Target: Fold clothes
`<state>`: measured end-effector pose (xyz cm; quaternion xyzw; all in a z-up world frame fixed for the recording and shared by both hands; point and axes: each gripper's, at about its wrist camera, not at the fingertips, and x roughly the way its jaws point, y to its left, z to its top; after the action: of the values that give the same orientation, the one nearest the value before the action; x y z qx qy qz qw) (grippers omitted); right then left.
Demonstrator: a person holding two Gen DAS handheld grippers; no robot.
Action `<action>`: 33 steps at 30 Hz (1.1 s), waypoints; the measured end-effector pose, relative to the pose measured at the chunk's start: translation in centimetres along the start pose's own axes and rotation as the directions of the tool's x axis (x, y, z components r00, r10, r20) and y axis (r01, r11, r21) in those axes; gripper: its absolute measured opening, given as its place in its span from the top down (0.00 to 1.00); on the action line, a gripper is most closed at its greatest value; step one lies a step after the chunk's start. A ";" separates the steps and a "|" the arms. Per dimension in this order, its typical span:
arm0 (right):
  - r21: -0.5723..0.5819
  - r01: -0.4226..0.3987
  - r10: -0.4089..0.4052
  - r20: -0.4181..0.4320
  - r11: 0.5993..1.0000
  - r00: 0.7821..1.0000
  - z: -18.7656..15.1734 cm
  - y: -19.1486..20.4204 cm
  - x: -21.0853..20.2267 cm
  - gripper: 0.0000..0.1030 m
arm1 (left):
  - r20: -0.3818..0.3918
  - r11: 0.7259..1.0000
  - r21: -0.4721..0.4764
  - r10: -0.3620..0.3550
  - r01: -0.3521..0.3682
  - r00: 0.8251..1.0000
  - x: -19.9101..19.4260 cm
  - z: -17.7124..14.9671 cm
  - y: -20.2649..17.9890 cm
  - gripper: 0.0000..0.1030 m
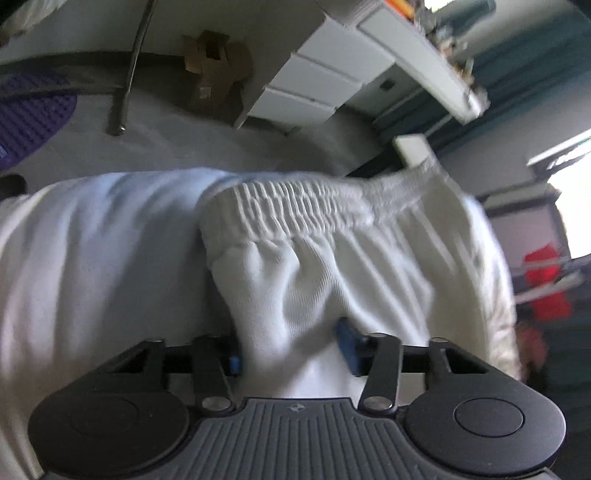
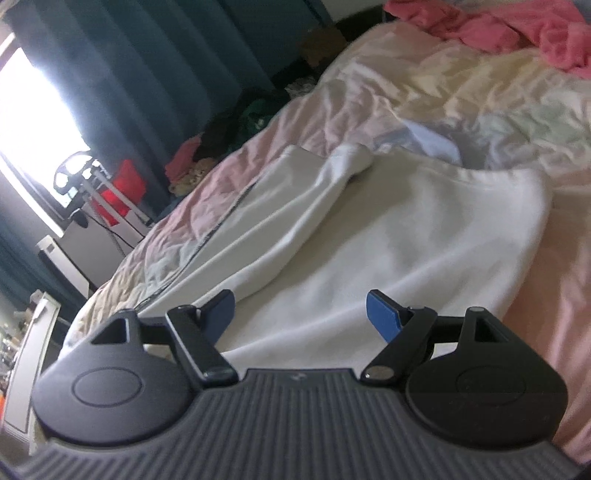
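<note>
Item: white ribbed-knit garment with a gathered elastic waistband (image 1: 295, 266), lying across a rumpled pastel pink-and-cream bedsheet (image 2: 424, 74). In the left wrist view, a bunch of this fabric just below the waistband is sitting between the blue pads of the left gripper (image 1: 291, 350), which is pinching in on it from both sides; the waistband is running from ten o'clock to two o'clock above the pinch, and the picture is smearing with motion. In the right wrist view, the same white cloth is spreading flat over the bed from the jaws up towards one o'clock, with a rolled fold lying along it towards eleven o'clock. The right gripper (image 2: 301, 314) is hovering over the near edge with its blue pads standing wide apart and nothing between them. Also present: a crumpled pink garment (image 2: 498, 26) at one o'clock on the far bed, dark teal curtains (image 2: 147, 55) at eleven o'clock, a white drawer unit (image 1: 317, 85) at twelve o'clock. Risks, as a judgement: the left pinch looks bulky and may be catching several layers or slipping off the thick knit if lifted; with the right jaws unengaged, the unsupported side may be sagging and dragging the flat portion into creases.
</note>
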<state>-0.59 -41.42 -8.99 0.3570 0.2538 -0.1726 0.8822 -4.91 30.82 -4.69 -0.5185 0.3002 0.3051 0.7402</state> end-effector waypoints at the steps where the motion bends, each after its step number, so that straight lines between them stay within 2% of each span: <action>1: 0.007 0.010 -0.010 -0.003 1.000 1.000 0.0 -0.2 0.1 0.21 | 0.004 1.000 -0.012 -0.010 0.011 1.000 0.1 0.2 0.2 0.66; 6: 0.083 0.076 -0.075 -0.021 0.994 0.997 0.2 -1.9 0.5 0.21 | -0.042 0.997 -0.071 0.000 -0.003 0.999 1.7 0.8 1.4 0.61; 10: 0.170 0.118 -0.116 -0.026 0.978 0.993 0.5 -3.7 0.4 0.21 | -0.047 0.996 -0.088 0.003 -0.007 0.999 2.5 1.4 2.2 0.57; 16: 0.346 0.213 -0.218 -0.024 0.914 0.976 0.3 -7.1 0.0 0.21 | -0.039 0.998 -0.063 0.018 -0.020 0.999 2.8 1.4 2.1 0.59; 20: 0.389 0.265 -0.273 -0.035 0.883 0.961 -0.2 -8.2 -0.1 0.23 | -0.026 0.998 -0.054 0.021 -0.022 0.999 2.9 1.3 2.0 0.66; 21: 0.397 0.289 -0.304 -0.025 0.871 0.952 -0.2 -8.3 -0.4 0.23 | -0.022 0.998 -0.060 0.017 -0.019 1.000 2.9 1.4 2.0 0.68; 23: 0.426 0.323 -0.367 0.023 0.845 0.930 0.0 -8.8 -1.5 0.23 | -0.017 0.996 -0.087 -0.007 0.006 1.000 2.7 1.5 2.5 0.79; 25: 0.458 0.349 -0.427 0.075 0.817 0.901 0.1 -9.4 -2.6 0.23 | -0.014 0.992 -0.124 -0.043 0.041 0.999 2.5 1.5 3.2 0.85; 26: 0.471 0.354 -0.437 0.076 0.808 0.896 0.0 -9.6 -2.7 0.23 | -0.014 0.987 -0.149 -0.068 0.065 0.998 2.4 1.6 3.6 0.86; 29: 0.505 0.356 -0.433 0.039 0.786 0.901 -0.3 -10.6 -2.0 0.19 | -0.012 0.968 -0.218 -0.127 0.121 0.992 2.4 1.6 4.8 0.89; 31: 0.527 0.358 -0.429 0.014 0.771 0.903 -0.6 -11.2 -1.6 0.19 | 0.001 0.961 -0.233 -0.150 0.146 0.989 2.1 1.5 5.0 0.90; 33: 0.513 0.353 -0.388 -0.042 0.782 0.921 -0.9 -11.0 0.1 0.15 | 0.021 0.960 -0.225 -0.166 0.166 0.986 1.7 1.4 4.8 0.90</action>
<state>-6.12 -48.28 -15.58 0.5153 0.2349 -0.4152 0.7120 -7.31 33.77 -8.43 -0.6223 0.2184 0.2744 0.6998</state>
